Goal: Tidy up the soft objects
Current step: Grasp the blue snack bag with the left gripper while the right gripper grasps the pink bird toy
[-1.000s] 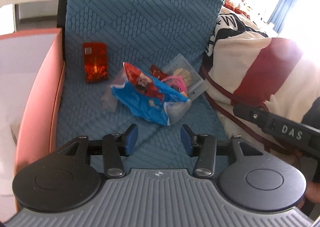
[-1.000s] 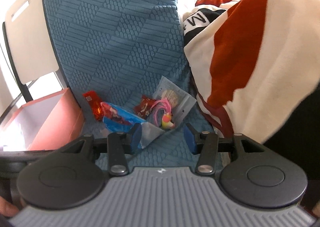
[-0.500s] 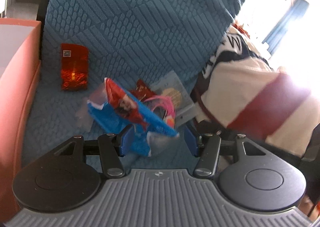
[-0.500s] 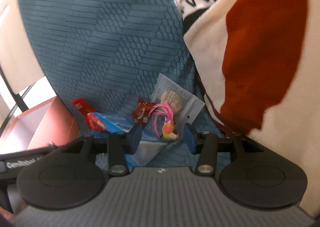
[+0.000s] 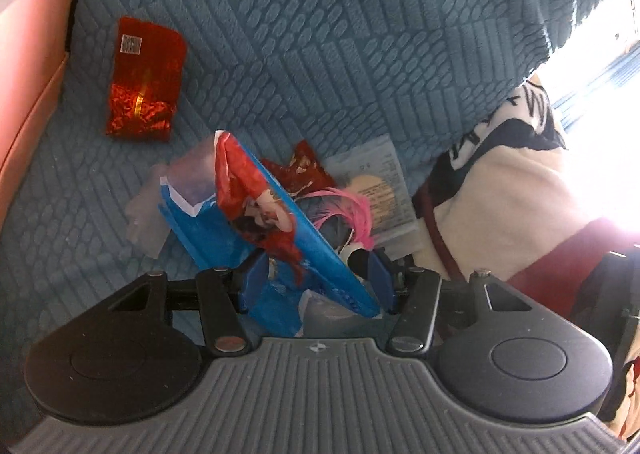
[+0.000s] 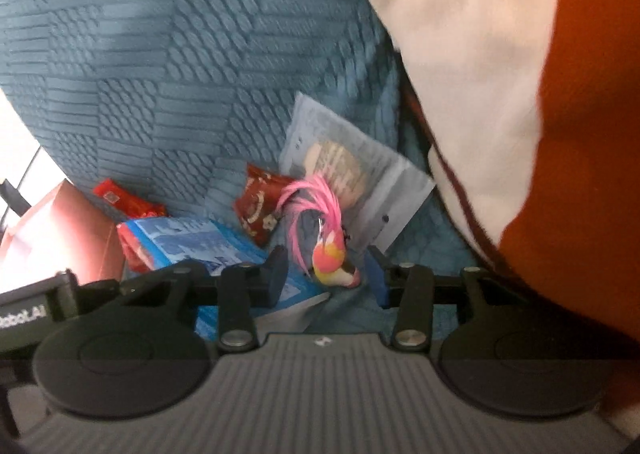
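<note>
Straddling the blue snack bag, left gripper unclenched, right gripper closing around pink feathered toy, both nearer.

Both wrist views look steeply down, close — sharing the blue packet and teal cover

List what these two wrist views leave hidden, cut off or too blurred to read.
- Left wrist view: the near end of the blue snack bag is hidden behind the left gripper; whether the pads touch it is unclear.
- Same view: the window glare washes out the blanket at the right.
- Right wrist view: motion blur makes the print on the clear packet unreadable.
- Same view: the pink box is cut off by the left edge.
</note>
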The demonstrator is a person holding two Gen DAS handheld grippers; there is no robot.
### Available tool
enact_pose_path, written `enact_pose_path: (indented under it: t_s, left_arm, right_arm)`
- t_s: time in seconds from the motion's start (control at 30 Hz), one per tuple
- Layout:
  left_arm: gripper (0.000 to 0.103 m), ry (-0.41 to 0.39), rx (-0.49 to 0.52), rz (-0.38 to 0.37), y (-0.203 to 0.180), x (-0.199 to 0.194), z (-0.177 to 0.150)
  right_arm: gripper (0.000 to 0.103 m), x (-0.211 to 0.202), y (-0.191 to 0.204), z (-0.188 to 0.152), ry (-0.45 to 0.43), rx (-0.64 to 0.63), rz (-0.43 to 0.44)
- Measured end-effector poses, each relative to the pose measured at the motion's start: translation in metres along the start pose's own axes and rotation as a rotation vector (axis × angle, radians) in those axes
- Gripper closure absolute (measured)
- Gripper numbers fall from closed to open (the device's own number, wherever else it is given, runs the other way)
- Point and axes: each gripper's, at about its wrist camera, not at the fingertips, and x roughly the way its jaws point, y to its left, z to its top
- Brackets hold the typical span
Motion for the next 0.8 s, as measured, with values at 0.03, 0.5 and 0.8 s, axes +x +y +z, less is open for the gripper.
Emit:
enact_pose_path:
  t_s: [0.03, 0.5, 0.8]
  left_arm:
    - [0.043, 0.005, -0.005, 0.005, 0.001, 0.002, 0.0]
    - [0.051, 0.061, -0.1, -0.009, 0.008, 0.014, 0.003]
    - [0.064, 0.067, -0.117, 0.011, 0.01, 0.019, 0.0]
  right_arm:
    - [0.058, 0.004, -0.001, 0.0, 0.009, -0.003, -0.011]
    - [0.071, 0.03, 0.011, -0.003, 0.085, -0.066, -0.051]
    - [0.072, 0.018, 0.017, -0.004, 0.087, -0.098, -0.049]
